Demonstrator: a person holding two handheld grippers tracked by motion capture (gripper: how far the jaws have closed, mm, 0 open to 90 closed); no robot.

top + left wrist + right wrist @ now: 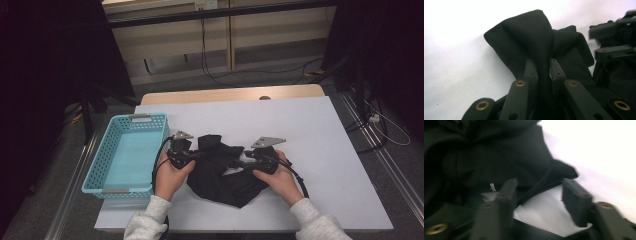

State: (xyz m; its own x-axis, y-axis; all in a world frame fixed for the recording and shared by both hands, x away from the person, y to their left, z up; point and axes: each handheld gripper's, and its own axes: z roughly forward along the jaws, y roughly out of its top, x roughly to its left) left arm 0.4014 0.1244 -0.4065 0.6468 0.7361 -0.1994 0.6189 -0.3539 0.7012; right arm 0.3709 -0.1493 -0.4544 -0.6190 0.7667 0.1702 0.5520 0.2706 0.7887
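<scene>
A black garment (225,175) lies crumpled on the white table top (310,135), between the two hands. My left gripper (198,155) is shut on a bunched fold of the garment (531,35), which rises out of the jaws in the left gripper view (543,67). My right gripper (241,162) reaches the cloth from the right with its jaws apart. In the right gripper view a thin hem of the garment (499,157) runs across the gap of that gripper (539,193), and the pads stand clear of it. A small white label (492,187) with letters shows on the cloth.
A light blue perforated basket (95,165) stands at the table's left edge, close to my left hand. The white top stretches bare to the right and behind the garment. Beyond the table are cables on the floor and dark stands.
</scene>
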